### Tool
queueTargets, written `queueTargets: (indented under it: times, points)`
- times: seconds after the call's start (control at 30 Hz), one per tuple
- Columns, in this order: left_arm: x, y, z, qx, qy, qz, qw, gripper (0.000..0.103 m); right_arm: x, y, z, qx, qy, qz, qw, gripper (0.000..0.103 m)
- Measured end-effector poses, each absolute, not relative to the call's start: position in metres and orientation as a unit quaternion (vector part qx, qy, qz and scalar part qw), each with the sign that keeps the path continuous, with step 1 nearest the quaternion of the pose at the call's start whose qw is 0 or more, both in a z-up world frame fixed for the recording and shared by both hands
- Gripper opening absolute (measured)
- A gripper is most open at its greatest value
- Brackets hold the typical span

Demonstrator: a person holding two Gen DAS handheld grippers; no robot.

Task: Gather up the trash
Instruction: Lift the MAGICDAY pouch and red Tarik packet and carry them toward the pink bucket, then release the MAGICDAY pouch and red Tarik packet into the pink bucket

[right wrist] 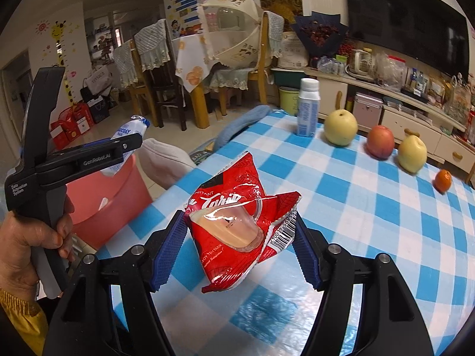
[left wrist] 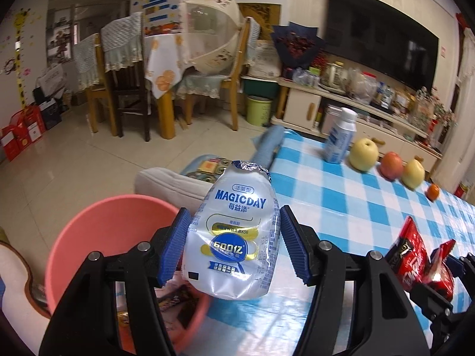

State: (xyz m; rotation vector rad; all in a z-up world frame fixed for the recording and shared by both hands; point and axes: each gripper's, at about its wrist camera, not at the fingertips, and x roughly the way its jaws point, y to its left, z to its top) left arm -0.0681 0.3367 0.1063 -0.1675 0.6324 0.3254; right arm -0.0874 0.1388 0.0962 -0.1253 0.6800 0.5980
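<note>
My left gripper (left wrist: 234,244) is shut on a white MAGICDAY drink bottle (left wrist: 234,237) and holds it above the edge of the pink bin (left wrist: 98,228), which stands beside the table and holds some wrappers. My right gripper (right wrist: 239,249) is shut on a crumpled red Teh Tarik packet (right wrist: 237,222) and holds it above the blue checked tablecloth (right wrist: 371,222). In the right wrist view the left gripper (right wrist: 124,148) with the bottle (right wrist: 127,132) hangs over the pink bin (right wrist: 109,195). The red packet also shows in the left wrist view (left wrist: 421,264).
On the table's far side stand a white and blue bottle (right wrist: 308,109), a yellow pear (right wrist: 340,127), a red apple (right wrist: 381,142), a second pear (right wrist: 412,154) and a small orange (right wrist: 443,180). A grey cushion (right wrist: 166,160) lies by the bin. Chairs and a dining table stand behind.
</note>
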Motion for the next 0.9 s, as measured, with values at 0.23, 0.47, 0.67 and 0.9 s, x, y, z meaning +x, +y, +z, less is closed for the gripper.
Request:
queueTargets:
  times: [0.23,0.47,0.67,0.9]
  points:
    - [-0.083,0.376,0.111,-0.102,0.3,0.202,0.927,0.063,-0.092,0.184,0.105,-0.068,0.324,0.321,0.888,0.069]
    - [-0.095,0.412,0.11,-0.13,0.298,0.231,0.917,0.063,-0.1,0.239,0.111,-0.101,0.313,0.356,0.875,0.069]
    - [-0.105,0.436,0.109,-0.151,0.294,0.248,0.911,0.063,-0.106,0.28,0.11,-0.124,0.31,0.379,0.863,0.069]
    - [-0.116,0.46,0.105,-0.177,0.29,0.264,0.903,0.063,-0.114,0.323,0.103,-0.159,0.307,0.4,0.849,0.069]
